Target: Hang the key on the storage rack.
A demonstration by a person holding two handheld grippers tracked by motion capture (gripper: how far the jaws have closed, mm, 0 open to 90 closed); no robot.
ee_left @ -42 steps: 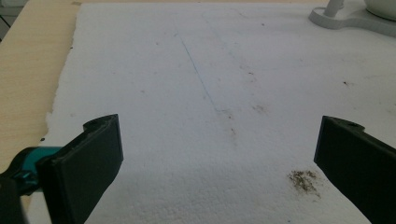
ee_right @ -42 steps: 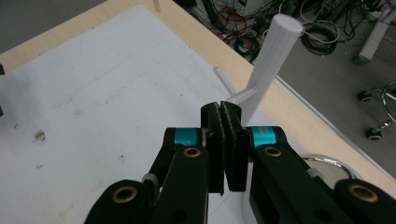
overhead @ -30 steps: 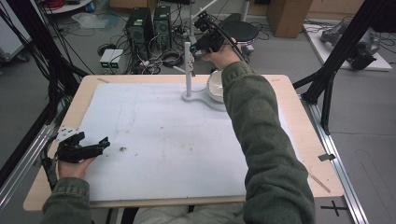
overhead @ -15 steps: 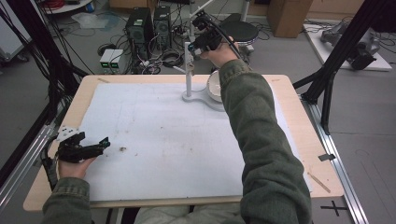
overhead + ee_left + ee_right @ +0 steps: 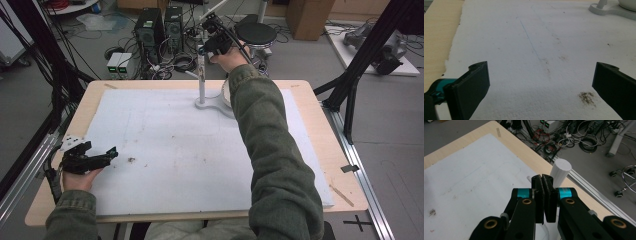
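Left gripper (image 5: 111,152): we see it at the lower left of the high view, resting on the white foam board (image 5: 165,150) near that board's left edge. Its jaws stand wide apart and hold nothing; the left gripper view has bare foam between them.

Dirt smudge (image 5: 131,160): a small dark mark just to the right of the left gripper's tips, untouched.

White stand (image 5: 202,80): an upright post on a flat white base, upper middle of the high view, at the far edge of the board. In the right gripper view its round top (image 5: 560,168) sits just past the jaw tips.

Right gripper (image 5: 209,44): raised at the post's top, upper middle of the high view. Its jaws are pressed together; we cannot tell whether anything thin is pinched between them.

Progress: we judge the work at the post's top to be in hand, not finished. The left gripper waits idle, and whatever follows at the stand is left to do.
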